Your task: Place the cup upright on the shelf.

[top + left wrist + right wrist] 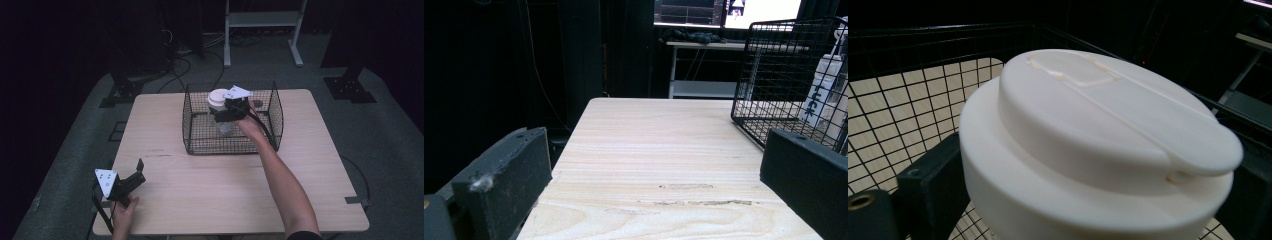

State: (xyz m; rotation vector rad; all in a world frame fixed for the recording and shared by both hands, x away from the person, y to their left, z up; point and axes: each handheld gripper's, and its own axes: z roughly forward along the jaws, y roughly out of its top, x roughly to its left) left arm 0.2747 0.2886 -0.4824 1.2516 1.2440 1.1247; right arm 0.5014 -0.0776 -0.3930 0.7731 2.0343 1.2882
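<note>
A clear bottle with a wide white lid [218, 97] is inside the black wire basket [192, 145] at the back middle of the wooden table [225, 200]. My right gripper [223, 116] reaches over the basket's front wall and is shut on the bottle just below the lid. In the right gripper view the lid [1088, 125] sits close up between the two black jaws, with basket mesh [898, 100] behind it. My left gripper [140, 171] rests at the table's near left corner, open and holding nothing. In the left gripper view, the basket [769, 75] and the bottle [819, 95] are at the right.
A white metal frame [262, 20] and cables stand on the floor behind the table, with black stand bases at both back corners. Lit screens [724, 12] over a white desk are far off in the left gripper view. Bare tabletop lies between my left gripper and the basket.
</note>
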